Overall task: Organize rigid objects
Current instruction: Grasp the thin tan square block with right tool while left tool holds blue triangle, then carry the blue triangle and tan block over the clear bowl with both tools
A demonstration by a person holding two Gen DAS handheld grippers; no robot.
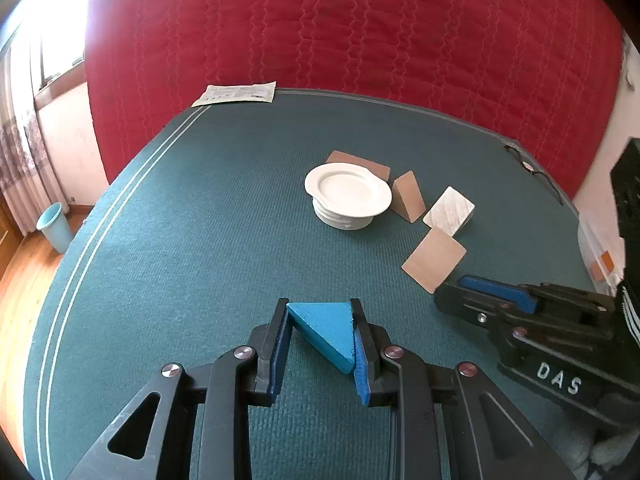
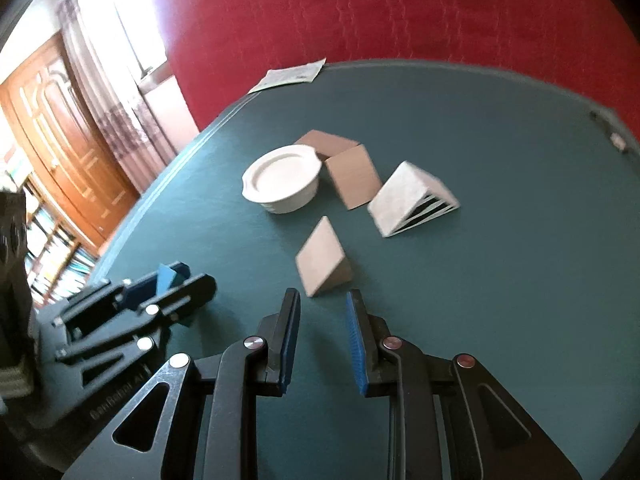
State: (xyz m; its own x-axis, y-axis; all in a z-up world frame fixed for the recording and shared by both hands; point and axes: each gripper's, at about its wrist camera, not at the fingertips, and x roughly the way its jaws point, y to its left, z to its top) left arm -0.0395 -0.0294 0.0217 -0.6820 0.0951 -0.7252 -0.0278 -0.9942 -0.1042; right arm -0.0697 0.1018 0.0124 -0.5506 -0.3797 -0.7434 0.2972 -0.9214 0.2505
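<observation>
My left gripper (image 1: pixel 320 304) is shut on a blue triangular block (image 1: pixel 326 330), held just above the green table cloth (image 1: pixel 180 240). Seen from the right wrist, that left gripper (image 2: pixel 196 276) is low on the left with the blue block (image 2: pixel 166 276) peeking out. My right gripper (image 2: pixel 323 294) is shut with nothing between its pads, just short of a tan wedge (image 2: pixel 322 258). From the left wrist, the right gripper (image 1: pixel 450 290) sits by that tan wedge (image 1: pixel 434 258). Beyond it are a stack of white plates (image 1: pixel 348 192), another tan wedge (image 1: pixel 408 196) and a white wedge (image 1: pixel 450 210).
A flat tan piece (image 1: pixel 378 168) lies behind the plates. A paper sheet (image 1: pixel 236 94) rests at the table's far left corner and glasses (image 1: pixel 532 168) at the right edge. A red quilt (image 1: pixel 360 40) hangs behind. A blue bin (image 1: pixel 54 226) stands on the floor at left.
</observation>
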